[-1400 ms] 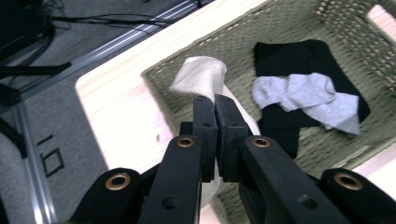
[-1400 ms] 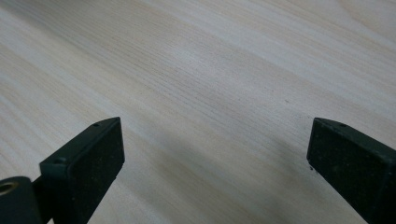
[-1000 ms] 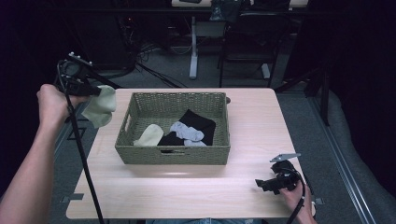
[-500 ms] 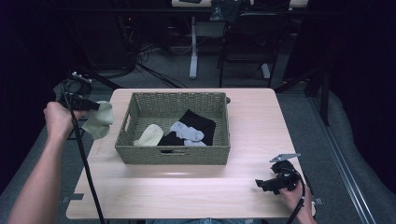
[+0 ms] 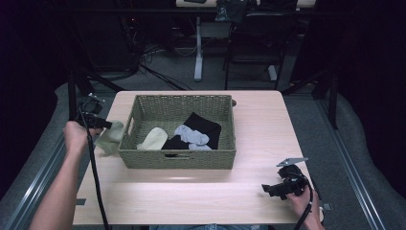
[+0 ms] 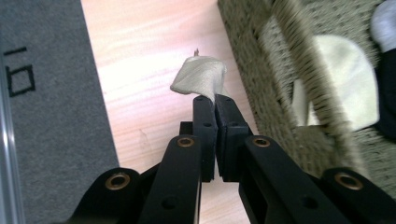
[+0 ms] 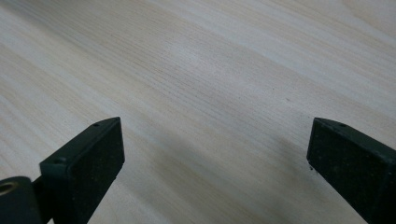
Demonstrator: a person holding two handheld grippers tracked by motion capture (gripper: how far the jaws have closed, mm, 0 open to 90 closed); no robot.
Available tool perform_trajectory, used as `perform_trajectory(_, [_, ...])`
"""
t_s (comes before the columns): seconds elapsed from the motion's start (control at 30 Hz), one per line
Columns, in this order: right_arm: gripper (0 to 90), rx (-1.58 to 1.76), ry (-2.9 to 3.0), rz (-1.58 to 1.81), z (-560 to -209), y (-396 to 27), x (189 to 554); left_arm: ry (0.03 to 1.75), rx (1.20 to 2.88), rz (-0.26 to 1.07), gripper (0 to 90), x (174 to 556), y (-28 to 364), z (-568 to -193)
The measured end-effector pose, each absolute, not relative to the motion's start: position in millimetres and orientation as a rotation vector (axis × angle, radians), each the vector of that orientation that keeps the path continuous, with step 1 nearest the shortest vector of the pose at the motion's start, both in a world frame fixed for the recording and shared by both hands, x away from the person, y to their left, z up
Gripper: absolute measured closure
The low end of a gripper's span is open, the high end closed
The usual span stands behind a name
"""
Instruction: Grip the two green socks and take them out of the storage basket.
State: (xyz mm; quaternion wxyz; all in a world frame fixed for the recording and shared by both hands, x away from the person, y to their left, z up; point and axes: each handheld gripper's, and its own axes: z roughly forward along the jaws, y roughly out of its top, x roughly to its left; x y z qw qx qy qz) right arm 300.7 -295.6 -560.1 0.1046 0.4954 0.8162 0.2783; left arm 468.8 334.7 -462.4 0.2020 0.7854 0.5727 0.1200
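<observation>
A pale green sock (image 5: 110, 137) hangs from my left gripper (image 5: 106, 125), which is shut on it just left of the woven basket (image 5: 143, 159), low over the table's left edge. In the left gripper view the sock (image 6: 200, 74) bunches beyond the closed jaws, with the basket wall (image 6: 299, 116) to the right. Inside the basket lie a cream sock (image 5: 153, 139), a grey sock (image 5: 191, 135) and a black sock (image 5: 207, 125). My right gripper (image 5: 269, 189) rests open at the table's front right, its fingers (image 7: 84, 163) spread wide over bare wood.
The wooden table (image 5: 268, 124) stands on grey floor (image 6: 42, 93), with a metal rail at its left. A black cable (image 5: 94, 177) trails down from the left gripper. Desk legs and cables crowd the dark background.
My left gripper has come down and toward the near side with the green sock, from above the basket's far left corner to beside its left wall. The right gripper has not moved.
</observation>
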Motion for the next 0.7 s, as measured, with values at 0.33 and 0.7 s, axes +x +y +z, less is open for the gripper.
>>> perform_trajectory(0.33, [3.4,1.458,2.409,0.820,-559.9,-295.5,300.6,1.661,2.167,0.275,87.1,468.7,341.6,-503.1])
perform_trajectory(0.7, [3.4,1.448,2.435,0.800,-559.4,-296.6,301.4,1.720,2.130,0.177,78.3,466.3,351.7,-538.0])
